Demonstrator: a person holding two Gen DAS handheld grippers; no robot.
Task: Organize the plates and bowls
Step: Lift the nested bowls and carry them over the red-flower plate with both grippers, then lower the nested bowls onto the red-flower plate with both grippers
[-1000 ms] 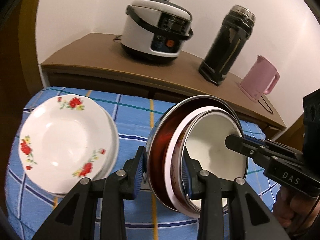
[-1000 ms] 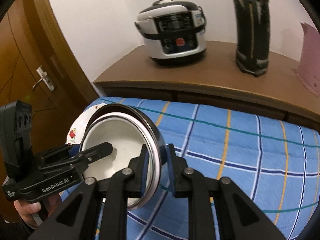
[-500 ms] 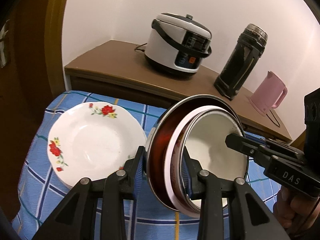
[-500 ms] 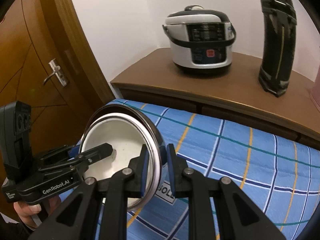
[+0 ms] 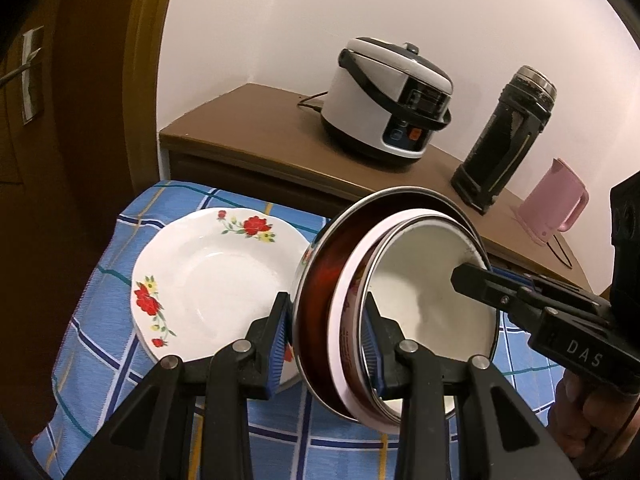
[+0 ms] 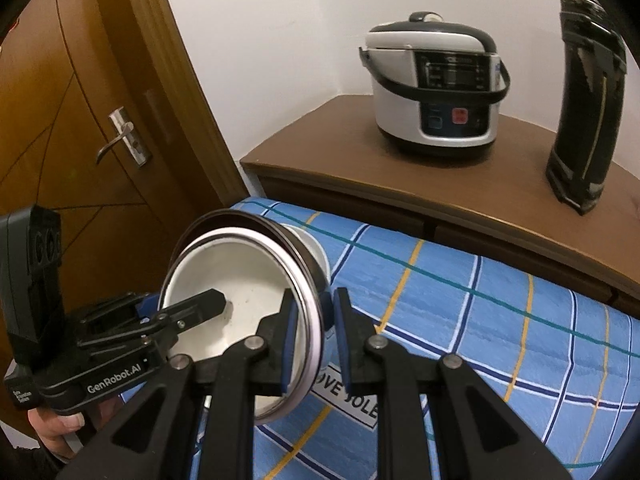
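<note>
A nested stack of bowls [image 5: 420,300], white inside with a steel rim and dark red outer wall, is held tilted on edge above the blue checked tablecloth [image 5: 96,332]. My left gripper [image 5: 326,344] is shut on its near rim. My right gripper [image 6: 314,340] is shut on the opposite rim of the same bowl stack [image 6: 236,296]; it shows in the left wrist view as a black finger [image 5: 480,280] inside the bowl. White plates with red flowers [image 5: 212,280] lie stacked on the cloth to the left of the bowls.
A wooden sideboard [image 5: 256,136] behind the table carries a rice cooker [image 5: 392,100], a tall black flask [image 5: 504,136] and a pink jug [image 5: 556,204]. A wooden door with a handle [image 6: 120,140] is at the left.
Both grippers have carried the bowl stack up and to the left together, closer to the plates. The grip on both rims is unchanged.
</note>
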